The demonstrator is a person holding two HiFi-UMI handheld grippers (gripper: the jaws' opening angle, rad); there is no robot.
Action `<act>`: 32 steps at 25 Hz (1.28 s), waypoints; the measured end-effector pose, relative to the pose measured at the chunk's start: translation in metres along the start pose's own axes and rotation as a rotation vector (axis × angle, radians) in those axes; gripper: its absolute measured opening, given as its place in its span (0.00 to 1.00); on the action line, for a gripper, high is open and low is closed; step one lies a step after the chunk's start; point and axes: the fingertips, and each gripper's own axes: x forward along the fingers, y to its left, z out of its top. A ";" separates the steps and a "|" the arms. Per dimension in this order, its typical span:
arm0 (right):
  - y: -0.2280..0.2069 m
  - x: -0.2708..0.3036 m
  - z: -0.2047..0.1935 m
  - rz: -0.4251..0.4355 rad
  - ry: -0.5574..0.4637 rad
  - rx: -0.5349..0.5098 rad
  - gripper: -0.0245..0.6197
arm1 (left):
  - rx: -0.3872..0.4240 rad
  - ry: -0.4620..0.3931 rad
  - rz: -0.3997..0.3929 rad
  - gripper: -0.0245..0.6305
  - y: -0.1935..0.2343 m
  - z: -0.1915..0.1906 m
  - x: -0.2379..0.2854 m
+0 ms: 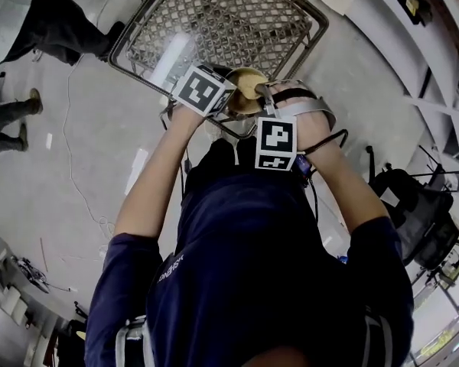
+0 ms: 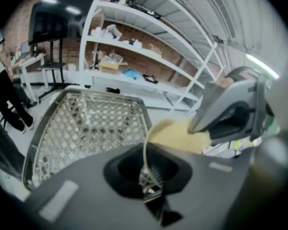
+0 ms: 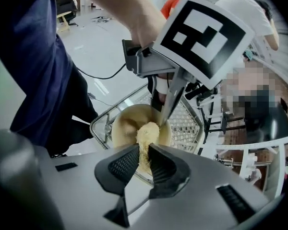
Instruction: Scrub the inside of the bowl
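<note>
A tan bowl (image 1: 247,85) is held in the air above a wire rack (image 1: 222,21). My left gripper (image 2: 149,176) is shut on the bowl's rim (image 2: 145,150), which shows edge-on between its jaws. In the right gripper view the bowl (image 3: 122,126) faces me, with the left gripper's finger (image 3: 170,99) on its far rim. My right gripper (image 3: 143,164) is shut on a yellow sponge (image 3: 145,140), and the sponge's tip lies against the inside of the bowl. In the head view both marker cubes sit close together, the left cube (image 1: 203,90) and the right cube (image 1: 275,142).
The wire rack (image 2: 86,128) stands on a pale floor just beyond the bowl. White shelving (image 2: 149,47) with boxes fills the back wall. A person's legs (image 1: 53,29) are at the far left, a black bag (image 1: 421,212) at the right, and cables trail on the floor.
</note>
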 end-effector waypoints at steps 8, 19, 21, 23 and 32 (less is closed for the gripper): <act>0.022 -0.011 0.017 0.065 -0.004 0.018 0.12 | 0.048 -0.026 0.040 0.05 0.004 0.015 -0.008; -0.011 -0.009 0.001 -0.024 0.037 0.104 0.12 | 0.060 -0.023 0.034 0.05 0.002 0.017 -0.013; -0.001 -0.012 0.004 0.004 0.033 0.104 0.12 | 0.060 -0.029 0.042 0.05 0.004 0.018 -0.014; 0.012 -0.014 0.016 0.037 0.009 0.092 0.12 | 0.057 -0.036 0.049 0.05 0.007 0.019 -0.014; -0.018 -0.006 0.014 -0.033 0.026 0.127 0.12 | 0.068 -0.024 0.040 0.05 0.008 0.018 -0.017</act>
